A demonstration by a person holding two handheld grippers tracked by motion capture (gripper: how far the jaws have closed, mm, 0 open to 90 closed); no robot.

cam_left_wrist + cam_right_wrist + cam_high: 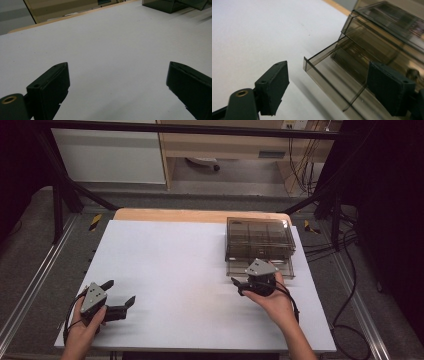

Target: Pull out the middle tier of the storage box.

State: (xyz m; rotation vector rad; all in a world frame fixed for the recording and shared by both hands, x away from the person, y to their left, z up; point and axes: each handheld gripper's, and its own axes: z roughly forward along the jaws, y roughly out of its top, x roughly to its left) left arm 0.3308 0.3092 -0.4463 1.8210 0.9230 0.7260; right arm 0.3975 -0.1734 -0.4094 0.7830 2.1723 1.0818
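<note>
White-topped bench [190, 270]: the smoked transparent plastic drawer box [259, 240] stands at its far right, lowest drawer [337, 82] pulled out toward the person. Right gripper [247, 282] — nearer hand — hangs released just before the drawer front; left gripper [120, 295] rests released, well apart.

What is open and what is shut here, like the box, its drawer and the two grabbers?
Smoky plastic box: lid down, upright on the white table.
Bottom drawer: pulled out part way, looks empty.
Left gripper: open, nothing between its jaws.
Right gripper: open, at the drawer's front, gripping nothing.
</note>
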